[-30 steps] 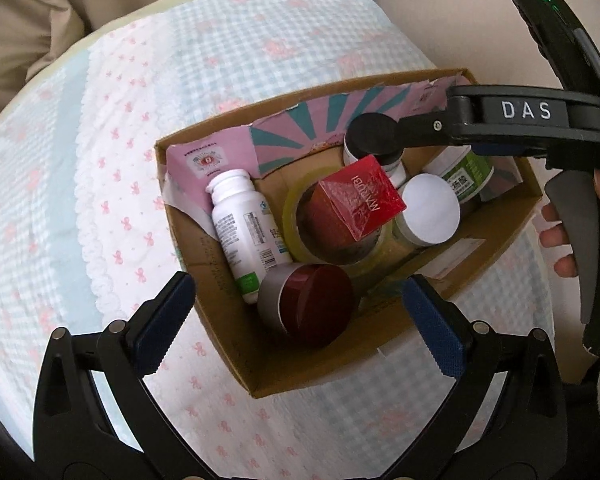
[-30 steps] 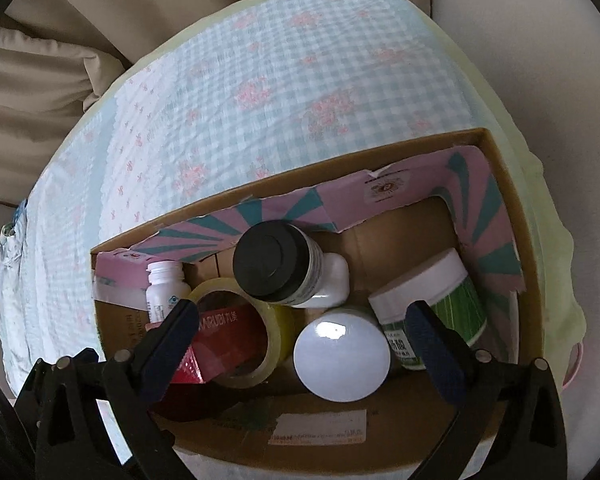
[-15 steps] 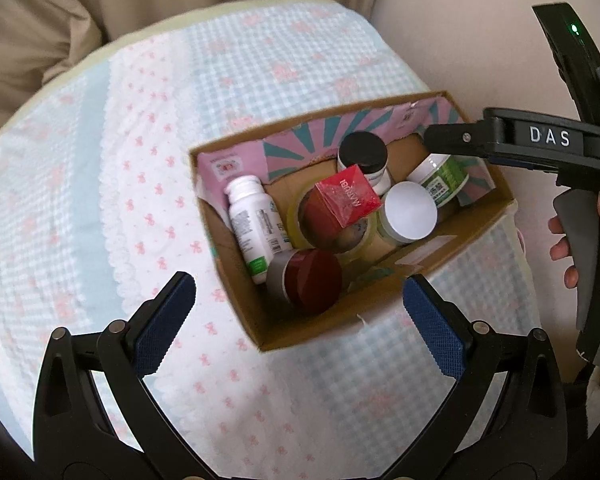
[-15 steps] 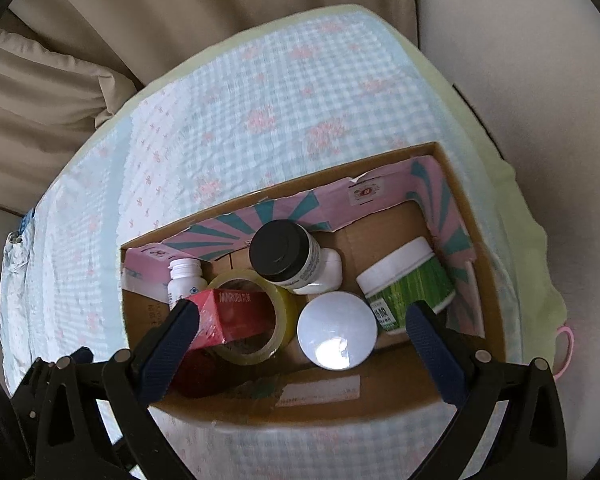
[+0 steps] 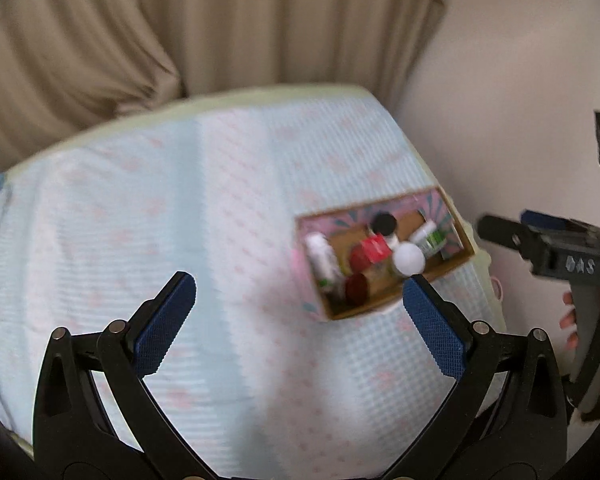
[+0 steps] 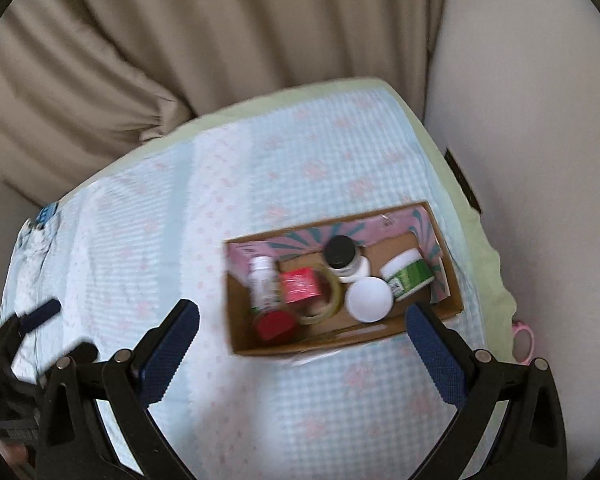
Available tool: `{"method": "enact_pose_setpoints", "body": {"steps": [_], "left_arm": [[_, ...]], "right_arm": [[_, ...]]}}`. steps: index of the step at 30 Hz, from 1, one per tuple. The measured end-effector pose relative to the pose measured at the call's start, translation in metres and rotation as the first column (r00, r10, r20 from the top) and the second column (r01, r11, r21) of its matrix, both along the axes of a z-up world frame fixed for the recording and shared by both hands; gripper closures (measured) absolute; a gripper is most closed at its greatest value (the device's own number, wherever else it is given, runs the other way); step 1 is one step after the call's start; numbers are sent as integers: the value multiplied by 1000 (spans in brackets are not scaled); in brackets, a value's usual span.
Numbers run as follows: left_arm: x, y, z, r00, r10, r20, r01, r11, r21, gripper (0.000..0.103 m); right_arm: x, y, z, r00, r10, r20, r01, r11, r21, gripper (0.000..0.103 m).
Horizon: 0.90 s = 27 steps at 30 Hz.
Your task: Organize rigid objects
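- Cardboard box (image 6: 342, 338): on the bed (image 6: 204, 216), holding bottles, jars, tape roll, red carton (image 6: 299, 286).
- Left gripper (image 5: 298, 322), right gripper (image 6: 302, 344): fingers spread, empty, above the box.
- Step: packing apparently complete; next, nothing remains outside the box.

Beyond the fingers hangs a beige curtain (image 6: 188, 40) in heavy folds, filling the upper part of both views. To its right stands a plain pale wall (image 6: 540, 100), with a small dark plate (image 6: 463, 180) low on it. Below the fingers lies a bed (image 5: 380, 94) with a pale green edge, covered by a light blue checked sheet (image 5: 160, 208) with pink flowers. The light is soft and even.
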<state>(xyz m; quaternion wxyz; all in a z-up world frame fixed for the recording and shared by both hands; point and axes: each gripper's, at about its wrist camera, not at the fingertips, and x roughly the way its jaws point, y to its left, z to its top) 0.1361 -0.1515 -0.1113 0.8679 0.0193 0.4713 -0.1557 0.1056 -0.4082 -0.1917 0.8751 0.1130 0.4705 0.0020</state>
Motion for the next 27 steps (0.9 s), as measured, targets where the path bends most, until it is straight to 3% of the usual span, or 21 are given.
{"method": "enact_pose_setpoints", "body": {"steps": [4, 10, 19, 27], "left_arm": [[-22, 60, 44, 991, 87, 102, -87, 996, -6, 0], [-51, 124, 77, 962, 195, 192, -196, 980, -12, 0], [-83, 156, 90, 936, 234, 264, -243, 970, 0, 0], [-92, 158, 97, 932, 225, 283, -228, 973, -23, 0]], "right_arm": [[-26, 48, 45, 996, 54, 69, -51, 998, -41, 0], [-55, 112, 86, 980, 122, 156, -109, 990, -89, 0], [-83, 158, 94, 964, 143, 223, -114, 984, -141, 0], [-97, 169, 97, 963, 134, 234, -97, 982, -161, 0]]}}
